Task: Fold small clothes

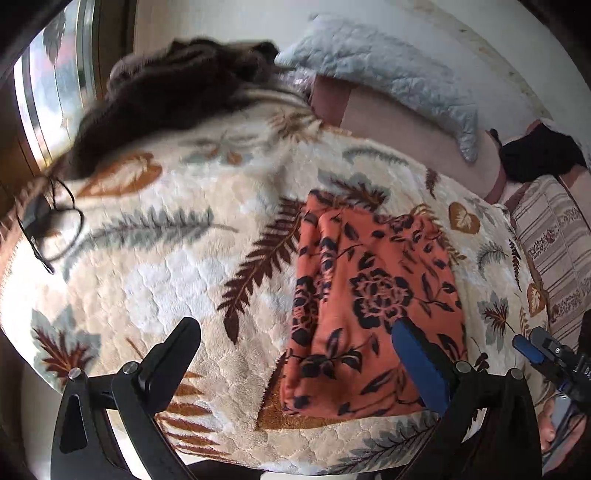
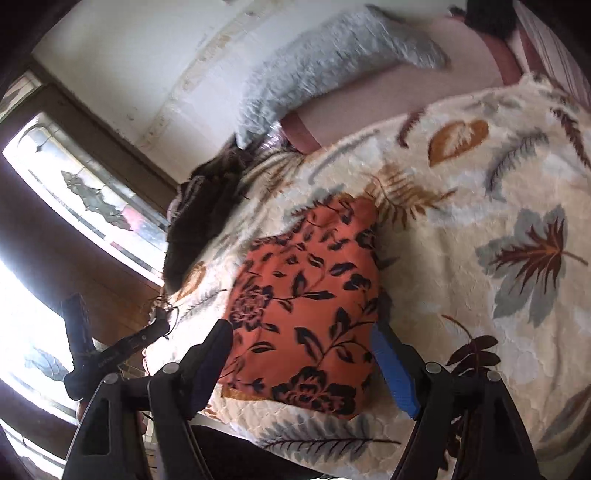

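Where the leaf-patterned blanket (image 1: 155,258) is spread over the bed, an orange cloth (image 1: 373,295) printed with dark flowers is laid flat, folded into a rough rectangle near the blanket's front edge. In the left wrist view the cloth is seen right of centre, with a raised crease running along its left side. The left gripper (image 1: 299,354) is held above the blanket with its jaws wide apart; its blue-padded right finger (image 1: 421,365) is seen over the cloth's lower right part, and its black left finger (image 1: 173,354) stands over bare blanket well to the left. Nothing is clamped between them, though whether the blue pad touches the fabric cannot be told.

In the right wrist view the cloth (image 2: 306,295) is framed between the fingers of the right gripper (image 2: 303,354), whose jaws are likewise spread wide. The black finger (image 2: 214,354) is seen at the cloth's left edge and the blue one (image 2: 391,369) at its right edge; no pinch on the fabric is shown.

Farther back on the bed, a dark furry throw (image 1: 173,96) is heaped at the blanket's far left, a pale grey quilted pillow (image 1: 384,70) is propped against the white wall (image 1: 221,22), and a striped cushion (image 1: 554,243) is placed at the right. A window (image 2: 74,192) is seen at the left.
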The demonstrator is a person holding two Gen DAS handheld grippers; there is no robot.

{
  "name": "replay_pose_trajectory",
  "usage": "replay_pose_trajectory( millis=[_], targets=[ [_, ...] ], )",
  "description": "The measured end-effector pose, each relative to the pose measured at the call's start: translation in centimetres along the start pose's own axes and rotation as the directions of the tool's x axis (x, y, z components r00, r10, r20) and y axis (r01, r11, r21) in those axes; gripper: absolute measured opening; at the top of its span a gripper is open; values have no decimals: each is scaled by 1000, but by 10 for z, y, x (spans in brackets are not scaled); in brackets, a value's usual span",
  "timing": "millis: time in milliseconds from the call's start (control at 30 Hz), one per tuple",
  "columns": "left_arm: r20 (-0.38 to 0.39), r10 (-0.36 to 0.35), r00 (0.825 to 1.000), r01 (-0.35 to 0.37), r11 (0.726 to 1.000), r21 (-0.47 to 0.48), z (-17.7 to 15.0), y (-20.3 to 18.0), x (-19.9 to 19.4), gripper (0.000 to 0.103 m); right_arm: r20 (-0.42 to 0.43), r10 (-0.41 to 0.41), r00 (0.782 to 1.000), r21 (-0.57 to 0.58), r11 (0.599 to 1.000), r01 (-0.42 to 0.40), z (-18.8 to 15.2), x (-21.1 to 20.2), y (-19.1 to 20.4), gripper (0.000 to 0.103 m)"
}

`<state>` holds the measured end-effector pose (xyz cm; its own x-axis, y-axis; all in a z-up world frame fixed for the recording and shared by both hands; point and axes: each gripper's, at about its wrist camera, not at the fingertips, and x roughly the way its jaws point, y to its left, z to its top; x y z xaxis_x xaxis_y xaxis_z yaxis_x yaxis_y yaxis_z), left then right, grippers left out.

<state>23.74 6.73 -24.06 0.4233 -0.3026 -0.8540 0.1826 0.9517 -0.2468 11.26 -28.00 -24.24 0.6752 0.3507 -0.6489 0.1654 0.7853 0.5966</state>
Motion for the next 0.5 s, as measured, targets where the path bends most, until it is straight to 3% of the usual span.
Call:
replay_pose_trajectory(
  millis=[100, 233, 367, 500],
  targets=[
    [-112, -90, 990, 81, 993, -85, 10, 29, 44, 102, -89, -16, 996, 91, 996, 25, 14, 49, -38, 80],
    [-142, -258, 956, 247, 965, -89, 19, 20, 65, 102, -147, -5, 989, 177, 984, 31, 30, 94, -69, 80],
    [-167, -296, 940, 289, 955, -67, 23, -2, 87, 103, -161, 33, 986, 214, 977, 2, 39, 118, -80, 81],
    [-280, -374, 884, 368, 927, -77, 16, -20, 116, 103, -143, 119, 983, 250, 965, -80, 41, 127, -83, 82]
  ],
)
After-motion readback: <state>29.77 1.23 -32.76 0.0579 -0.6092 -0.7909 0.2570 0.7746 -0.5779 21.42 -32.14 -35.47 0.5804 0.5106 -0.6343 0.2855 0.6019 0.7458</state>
